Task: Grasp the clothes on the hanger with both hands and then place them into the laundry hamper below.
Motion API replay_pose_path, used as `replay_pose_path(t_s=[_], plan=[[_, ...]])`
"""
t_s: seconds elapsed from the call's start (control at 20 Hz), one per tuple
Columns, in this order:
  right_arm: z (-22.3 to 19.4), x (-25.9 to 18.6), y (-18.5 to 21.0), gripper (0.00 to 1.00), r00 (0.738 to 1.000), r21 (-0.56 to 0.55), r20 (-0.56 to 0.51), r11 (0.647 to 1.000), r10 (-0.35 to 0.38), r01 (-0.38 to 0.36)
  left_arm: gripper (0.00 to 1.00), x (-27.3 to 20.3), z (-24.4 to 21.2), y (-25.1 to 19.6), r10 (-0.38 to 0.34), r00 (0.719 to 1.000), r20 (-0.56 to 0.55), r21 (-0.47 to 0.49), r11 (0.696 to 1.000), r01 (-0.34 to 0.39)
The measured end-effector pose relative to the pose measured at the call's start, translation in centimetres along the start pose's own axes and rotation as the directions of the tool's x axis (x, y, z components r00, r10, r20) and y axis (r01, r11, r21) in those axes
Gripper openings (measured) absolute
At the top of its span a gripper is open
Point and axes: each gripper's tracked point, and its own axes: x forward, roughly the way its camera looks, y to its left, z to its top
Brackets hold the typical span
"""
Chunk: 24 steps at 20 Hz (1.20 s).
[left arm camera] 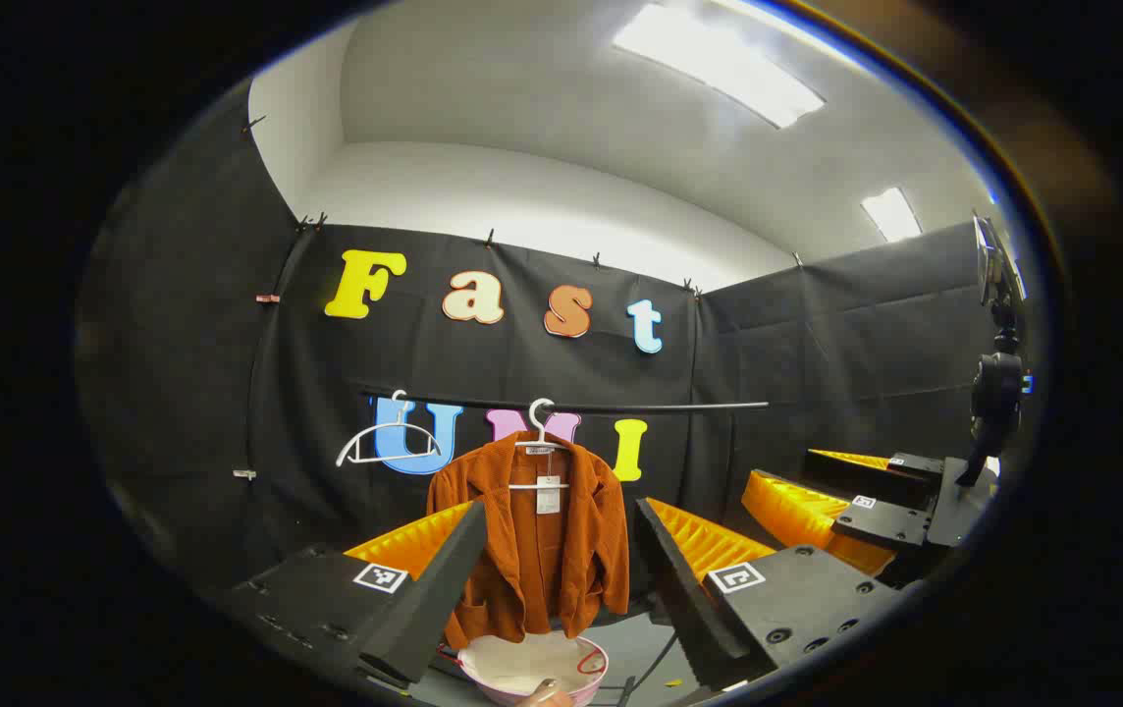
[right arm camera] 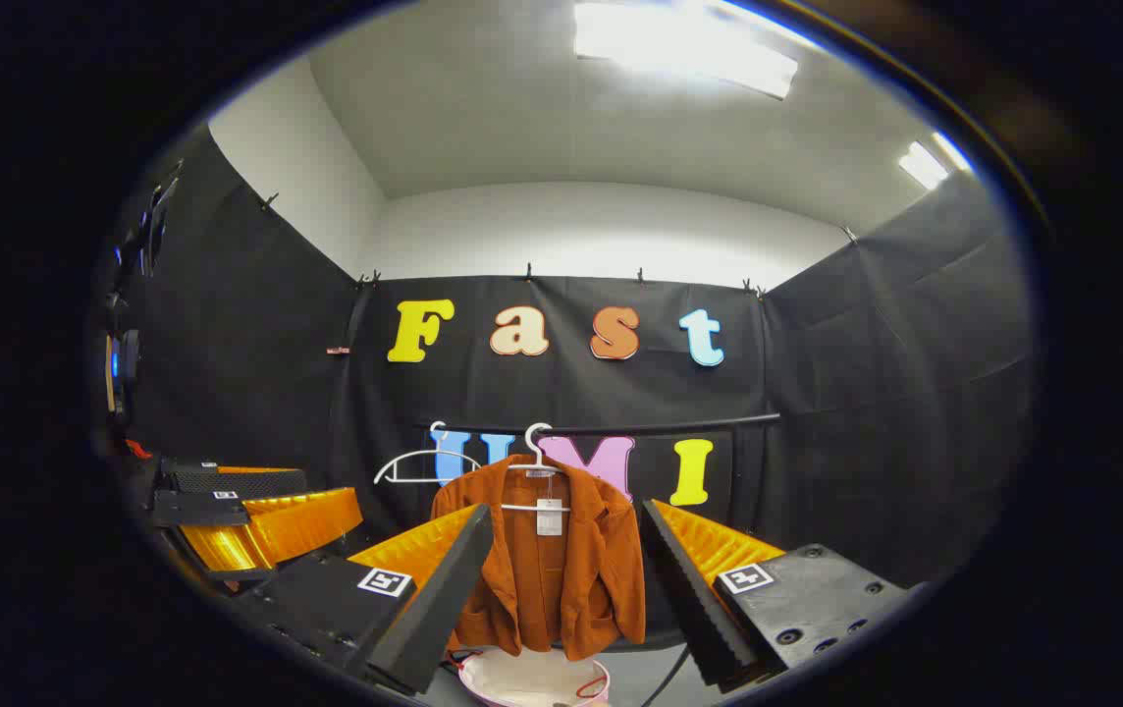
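Between the spread fingers of the left gripper [left arm camera: 552, 579], the rust jacket [left arm camera: 530, 535] is framed, well apart, on a white hanger [left arm camera: 540, 442] hooked on the rail [left arm camera: 660, 406]. The right gripper [right arm camera: 561, 579], likewise agape, frames it too. Below the jacket, the pink hamper [left arm camera: 534, 668] is seen.

1. The left gripper [left arm camera: 552, 579] had two wedge-shaped fingers with ribbed inner faces, set on blocky dark housings.
2. Each housing carried a small square black-and-white marker and round screw holes.
3. The right gripper [right arm camera: 566, 579] was built the same: ribbed wedge fingers, square markers, and screw holes on the right housing.
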Motion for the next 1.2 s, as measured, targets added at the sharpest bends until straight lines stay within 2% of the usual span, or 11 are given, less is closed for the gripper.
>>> replay_pose_path(t_s=[0.5, 0.75, 0.8, 1.2], plan=[[0.1, 0.4, 0.5, 0.97, 1.0, 0.012, -0.002, 1.0, 0.024, -0.024, 0.95, 0.2, -0.8, -0.5, -0.027, 0.999, -0.031, -0.049, 0.998, 0.025], [0.1, 0.7, 0.5, 0.95, 1.0, 0.008, -0.004, 1.0, 0.022, -0.022, 0.95, 0.5, -0.7, 0.1, -0.023, 0.999, -0.034, -0.041, 0.999, 0.021], [0.1, 0.7, 0.5, 0.97, 1.0, 0.005, -0.004, 1.0, 0.022, -0.022, 0.95, 0.6, -0.7, 0.0, -0.022, 0.999, -0.031, -0.041, 0.999, 0.021], [0.0, 0.7, 1.1, 0.97, 1.0, -0.006, -0.009, 1.0, -0.021, 0.021, 0.95, 0.8, -0.9, 1.1, -0.058, 0.998, -0.033, -0.048, 0.997, 0.056]])
